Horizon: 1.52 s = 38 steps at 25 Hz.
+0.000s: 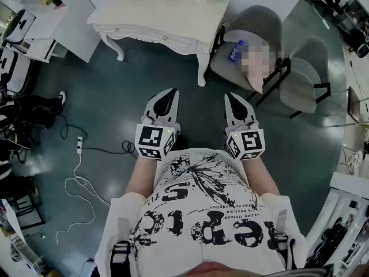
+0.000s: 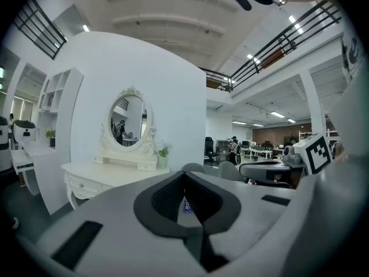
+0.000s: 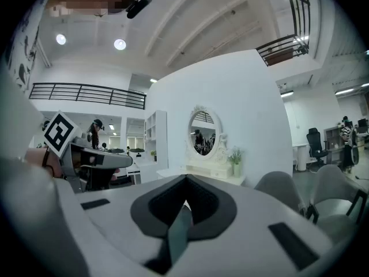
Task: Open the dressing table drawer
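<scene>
Both grippers hang out in front of the person's chest, side by side. The left gripper [image 1: 169, 97] and the right gripper [image 1: 232, 100] each have their jaws pressed together with nothing in them, both pointing roughly level. Straight ahead, well apart across a stretch of dark floor [image 1: 115, 97], stands the white counter [image 1: 161, 13] with its oval mirror [image 2: 128, 120]. Its drawer [image 1: 165, 37] sits flush in the front, untouched by either gripper, and off to the right are two grey chairs [image 1: 262, 25], the nearer one carrying a blue bottle [image 1: 233, 52].
</scene>
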Tool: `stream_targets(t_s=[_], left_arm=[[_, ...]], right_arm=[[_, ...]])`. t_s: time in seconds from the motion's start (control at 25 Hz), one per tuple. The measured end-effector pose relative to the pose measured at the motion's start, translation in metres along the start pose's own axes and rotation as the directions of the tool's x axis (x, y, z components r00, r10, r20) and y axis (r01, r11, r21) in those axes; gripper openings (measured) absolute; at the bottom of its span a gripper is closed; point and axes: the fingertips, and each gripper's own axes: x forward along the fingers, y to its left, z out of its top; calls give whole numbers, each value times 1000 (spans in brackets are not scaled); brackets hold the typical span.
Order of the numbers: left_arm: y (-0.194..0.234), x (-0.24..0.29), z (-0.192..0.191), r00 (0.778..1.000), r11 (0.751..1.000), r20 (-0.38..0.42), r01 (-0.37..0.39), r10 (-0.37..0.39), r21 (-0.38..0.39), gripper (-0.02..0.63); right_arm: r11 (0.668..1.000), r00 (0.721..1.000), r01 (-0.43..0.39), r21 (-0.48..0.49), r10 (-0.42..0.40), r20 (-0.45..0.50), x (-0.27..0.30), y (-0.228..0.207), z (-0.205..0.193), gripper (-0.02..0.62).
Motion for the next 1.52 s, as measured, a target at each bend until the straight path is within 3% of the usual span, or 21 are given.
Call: stream_targets(t_s=[0.56, 0.84, 1.08, 1.52], left_arm=[[2, 19, -1, 999, 999, -29, 39, -39, -11, 19], [26, 30, -15, 997, 998, -55, 47, -49, -38, 18], [82, 48, -13, 997, 997, -56, 57, -60, -44, 18], [236, 79, 1, 997, 998, -60, 39, -41, -41, 18]], right_arm=[[1000, 1000, 17, 26, -17, -21, 13, -9, -2, 17], [997, 997, 52, 52, -49, -63, 39, -9, -17, 17], [996, 994, 70, 57, -64, -89, 96, 4, -17, 17], [992, 990, 99, 76, -90, -110, 236, 47, -12, 17]])
